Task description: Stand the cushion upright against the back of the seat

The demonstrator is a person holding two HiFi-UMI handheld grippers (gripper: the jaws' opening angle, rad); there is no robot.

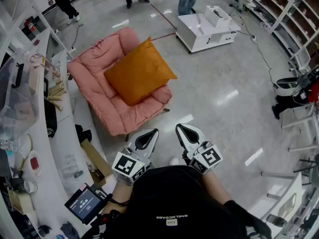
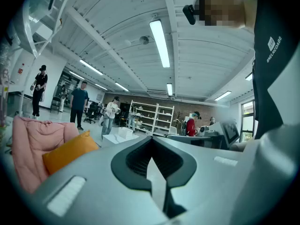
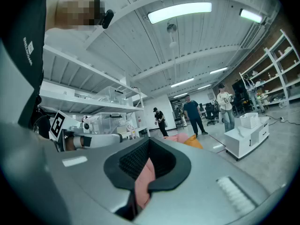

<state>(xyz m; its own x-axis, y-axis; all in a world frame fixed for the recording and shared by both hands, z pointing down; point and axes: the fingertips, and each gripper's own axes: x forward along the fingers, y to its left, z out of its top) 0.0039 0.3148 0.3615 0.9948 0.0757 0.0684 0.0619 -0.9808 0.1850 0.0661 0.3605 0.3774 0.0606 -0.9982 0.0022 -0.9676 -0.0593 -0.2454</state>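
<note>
An orange cushion (image 1: pixel 138 71) rests on a pink padded lounge chair (image 1: pixel 97 91), leaning back against the chair's backrest with one corner pointing up. Both grippers are held close to the person's body, well short of the chair. My left gripper (image 1: pixel 151 133) has its jaws together with nothing in them. My right gripper (image 1: pixel 180 128) is also shut and empty. In the left gripper view the cushion (image 2: pixel 69 152) and chair (image 2: pixel 27 143) show at the far left. In the right gripper view the cushion (image 3: pixel 195 141) peeks over the jaws beside the pink chair (image 3: pixel 176 138).
A long white counter (image 1: pixel 62 151) with clutter runs down the left, close to the chair. A cardboard box (image 1: pixel 97 164) and a small screen (image 1: pixel 84 203) sit near the left gripper. A low white cabinet (image 1: pixel 203 33) stands beyond the chair. People stand at the far end.
</note>
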